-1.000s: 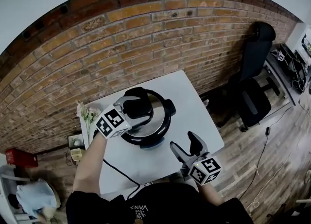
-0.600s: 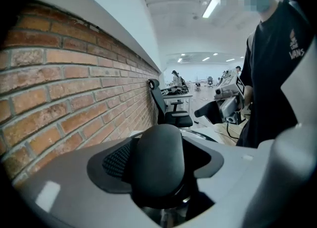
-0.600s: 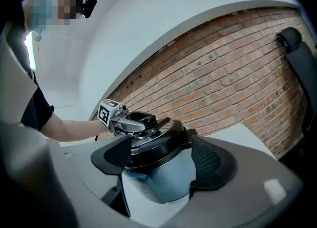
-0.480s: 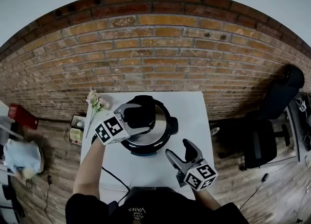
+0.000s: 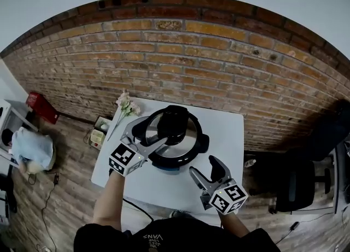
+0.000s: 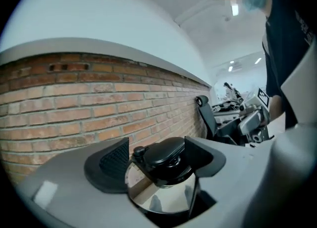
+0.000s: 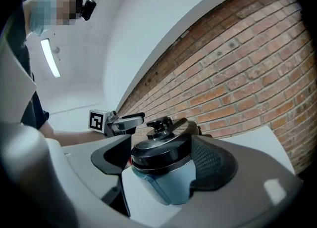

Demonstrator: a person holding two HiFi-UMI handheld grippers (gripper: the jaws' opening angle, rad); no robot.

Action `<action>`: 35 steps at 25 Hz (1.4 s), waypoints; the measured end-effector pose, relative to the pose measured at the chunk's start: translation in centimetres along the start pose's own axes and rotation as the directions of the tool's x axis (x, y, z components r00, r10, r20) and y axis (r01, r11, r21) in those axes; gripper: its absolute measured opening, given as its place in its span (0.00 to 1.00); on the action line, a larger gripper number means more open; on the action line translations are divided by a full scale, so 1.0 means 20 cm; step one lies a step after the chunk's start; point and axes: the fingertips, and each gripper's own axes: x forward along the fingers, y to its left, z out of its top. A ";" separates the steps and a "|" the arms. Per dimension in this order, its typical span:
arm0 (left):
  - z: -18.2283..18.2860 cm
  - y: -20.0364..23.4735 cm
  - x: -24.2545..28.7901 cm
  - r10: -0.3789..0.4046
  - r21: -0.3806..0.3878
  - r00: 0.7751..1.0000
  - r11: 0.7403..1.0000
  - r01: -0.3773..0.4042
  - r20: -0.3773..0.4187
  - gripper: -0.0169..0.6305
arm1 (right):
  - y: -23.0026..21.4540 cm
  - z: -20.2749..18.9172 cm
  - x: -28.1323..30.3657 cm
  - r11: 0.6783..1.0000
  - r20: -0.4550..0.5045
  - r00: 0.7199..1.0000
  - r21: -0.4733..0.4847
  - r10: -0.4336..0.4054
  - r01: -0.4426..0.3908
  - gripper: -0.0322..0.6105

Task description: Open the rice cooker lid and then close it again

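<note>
While opening, left claw (image 6: 157, 160) astride lid handle (image 6: 164, 153).

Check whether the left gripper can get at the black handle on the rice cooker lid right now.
Probably yes. The left gripper is already at the lid handle: its jaws are opening with the handle between them, and nothing blocks the way. The right gripper is off to the side.
</note>
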 end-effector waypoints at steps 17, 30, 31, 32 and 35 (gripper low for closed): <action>0.01 -0.66 -1.16 0.521 -0.179 0.851 0.845 -0.504 0.062 0.53 | 0.46 -0.08 -0.57 0.977 -0.033 0.983 -0.112 0.180 -0.183 0.63; -0.03 -1.23 -1.40 0.658 -0.213 0.753 0.737 -0.641 0.010 0.53 | 0.54 -0.25 -0.88 0.953 -0.136 0.955 -0.114 0.263 -0.279 0.62; -0.04 -1.27 -1.39 0.663 -0.218 0.749 0.731 -0.646 0.004 0.52 | 0.53 -0.25 -0.90 0.951 -0.145 0.953 -0.123 0.265 -0.284 0.62; -0.04 -1.31 -1.36 0.666 -0.224 0.746 0.727 -0.649 0.000 0.50 | 0.52 -0.25 -0.92 0.948 -0.154 0.951 -0.131 0.270 -0.290 0.61; -0.03 -1.42 -1.27 0.665 -0.224 0.747 0.727 -0.649 -0.005 0.40 | 0.47 -0.24 -0.97 0.939 -0.178 0.943 -0.152 0.281 -0.309 0.56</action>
